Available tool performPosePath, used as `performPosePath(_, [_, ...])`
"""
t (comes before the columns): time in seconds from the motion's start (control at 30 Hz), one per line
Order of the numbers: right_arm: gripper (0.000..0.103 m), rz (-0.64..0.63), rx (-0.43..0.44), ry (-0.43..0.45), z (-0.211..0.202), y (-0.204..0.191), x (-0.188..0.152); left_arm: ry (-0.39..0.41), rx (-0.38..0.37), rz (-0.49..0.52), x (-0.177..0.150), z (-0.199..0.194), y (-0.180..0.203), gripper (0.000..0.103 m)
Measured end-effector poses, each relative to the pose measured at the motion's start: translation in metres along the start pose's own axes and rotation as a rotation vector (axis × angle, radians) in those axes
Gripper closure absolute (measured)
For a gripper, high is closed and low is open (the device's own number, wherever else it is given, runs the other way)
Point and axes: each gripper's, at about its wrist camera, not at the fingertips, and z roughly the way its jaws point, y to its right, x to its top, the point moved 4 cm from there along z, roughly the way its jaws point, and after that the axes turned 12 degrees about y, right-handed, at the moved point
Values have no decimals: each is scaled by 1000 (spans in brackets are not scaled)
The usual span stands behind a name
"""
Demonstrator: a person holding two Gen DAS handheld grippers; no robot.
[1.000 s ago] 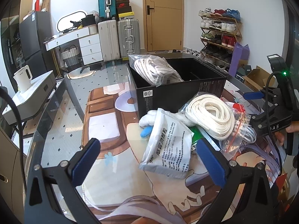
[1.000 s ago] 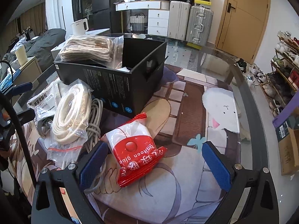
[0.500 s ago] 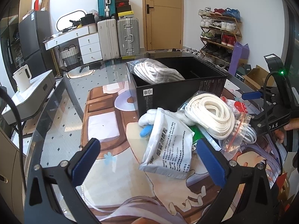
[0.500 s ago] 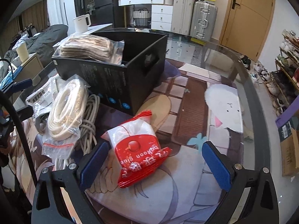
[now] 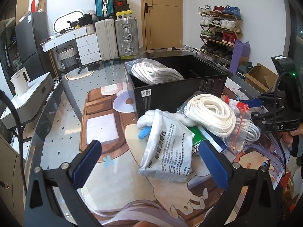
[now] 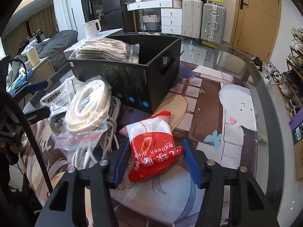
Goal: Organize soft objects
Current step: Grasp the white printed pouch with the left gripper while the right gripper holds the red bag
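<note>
the right hand-held gripper (image 6: pixel 155 162) is down on the tabletop (image 6: pixel 236 66) with its blue pads drawn in on both sides of the red and white balloon glue packet (image 6: pixel 151 145). the left pad (image 6: pixel 121 162) presses the packet's edge and the right pad (image 6: pixel 191 162) sits against its corner, so the packet is pinched between them while it lies on the printed mat (image 6: pixel 208 98).

just left of the packet a zip bag of coiled white rope (image 6: pixel 87 107) leans over a loose bundle of grey-white cable (image 6: pixel 106 130), and a grey foil pouch with chinese print (image 6: pixel 55 102) sits behind that. the black cardboard box (image 6: pixel 132 77) stands beyond them, with a bagged bundle of beige cord (image 6: pixel 104 51) poking over its rim.

over on the left side, the left hand-held gripper (image 5: pixel 149 162) hovers with its jaws spread wide and nothing between them. ahead of it the grey foil pouch (image 5: pixel 168 151) lies tilted on the mat, near its right pad (image 5: pixel 214 168). a white plush with a blue tip (image 5: pixel 145 124) peeks from under the pouch, and a green packet (image 5: pixel 198 140) shows beside it. the rope bag (image 5: pixel 210 113) rests against the black box (image 5: pixel 180 92), where the bagged cord (image 5: pixel 153 71) sits in the left end. the other gripper's black body shows at the far right edge.
</note>
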Motion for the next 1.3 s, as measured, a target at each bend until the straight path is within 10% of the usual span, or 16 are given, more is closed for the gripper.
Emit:
performPosePath(0.97, [52,156,32,146,-60,6,-17,-20,-24,219,1,4,28,2])
performPosePath(1.3, [52,140,43,146,-58,-3,-16,-64,-89,218,-5,7,32,48])
